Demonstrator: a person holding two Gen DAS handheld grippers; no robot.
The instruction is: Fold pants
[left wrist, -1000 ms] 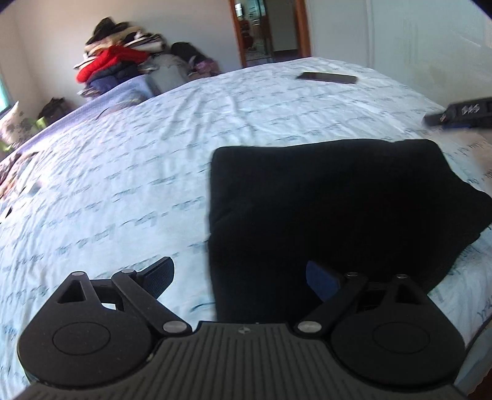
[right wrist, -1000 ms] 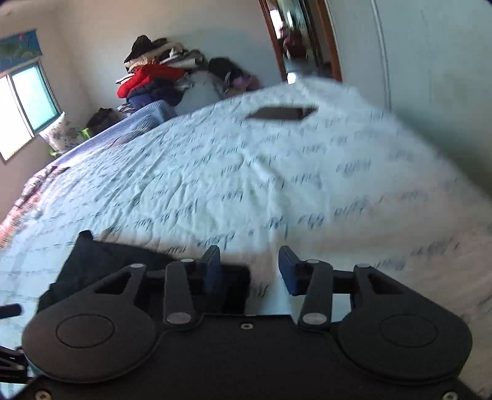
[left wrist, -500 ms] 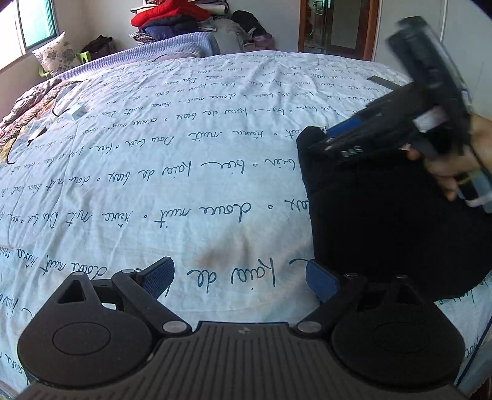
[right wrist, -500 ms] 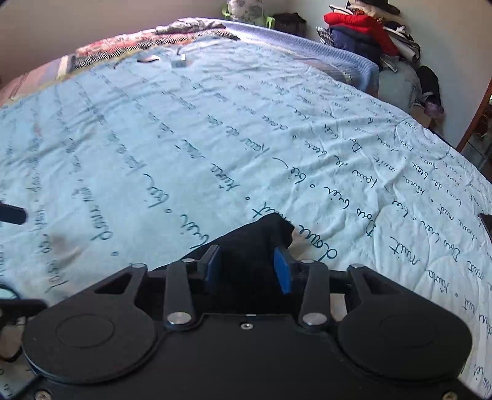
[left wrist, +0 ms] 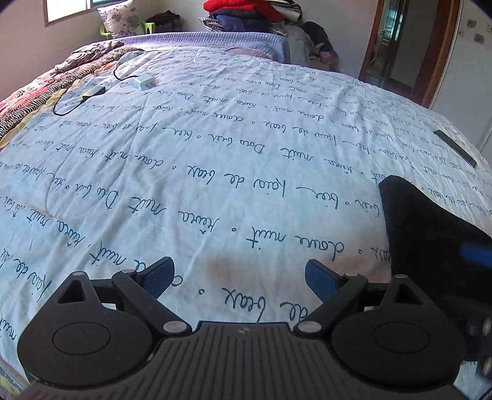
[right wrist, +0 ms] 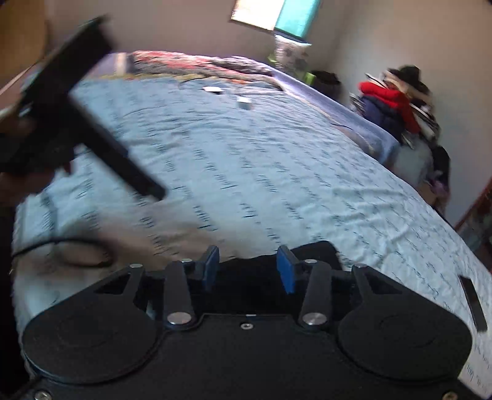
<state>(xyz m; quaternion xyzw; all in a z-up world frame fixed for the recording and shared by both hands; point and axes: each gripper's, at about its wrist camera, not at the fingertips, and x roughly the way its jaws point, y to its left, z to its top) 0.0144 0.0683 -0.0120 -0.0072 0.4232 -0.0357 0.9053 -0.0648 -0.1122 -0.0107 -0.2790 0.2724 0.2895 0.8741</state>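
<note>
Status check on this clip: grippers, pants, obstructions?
Left gripper open, empty, over bare quilt. Right gripper open, straddling black pants. Nothing blocking; phone lies clear.

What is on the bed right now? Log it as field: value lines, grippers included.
surface: bed with script-print sheet
garment: folded black pants, at the sheet's right side
left gripper: open, over bare sheet, holding nothing
right gripper: open, above the pants' edge
other items: white adapter with black cable; dark phone
background: clothes pile
</note>
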